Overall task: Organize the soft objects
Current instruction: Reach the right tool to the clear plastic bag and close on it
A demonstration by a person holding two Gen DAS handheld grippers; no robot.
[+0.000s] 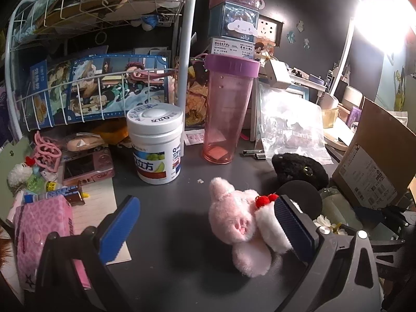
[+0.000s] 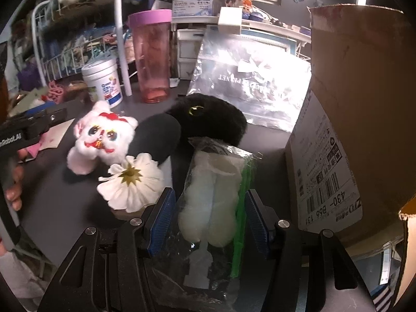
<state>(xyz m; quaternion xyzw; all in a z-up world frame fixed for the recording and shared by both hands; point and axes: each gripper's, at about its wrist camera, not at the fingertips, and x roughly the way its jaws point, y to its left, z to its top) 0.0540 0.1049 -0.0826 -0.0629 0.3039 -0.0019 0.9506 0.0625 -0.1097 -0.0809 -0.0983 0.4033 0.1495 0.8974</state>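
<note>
- I judge the step in hand to be gathering the soft things toward the cardboard box on the right; my right gripper already carries a clear bag of cotton pads.
- To do it well, I would keep the bag squeezed only lightly: it is slippery film over soft filling, so too loose a hold may let it slide and too hard a one only crumples it.
- The box's opening is not visible to me, so I cannot tell how high I must lift to clear its wall.
- Right fingers: partly closed, both blue pads on the bag's sides, with the bag standing up between them.
- My left gripper is wide open over the dark desk. Its right pad lies against the white fur of the pink plush rabbit; its left pad is well clear, so nothing is held.
- To take the rabbit, I would centre the toy between the pads before closing.
- The black plush and the white fabric flower lie just beyond on the desk, touching the rabbit's cluster, left of the box.
</note>
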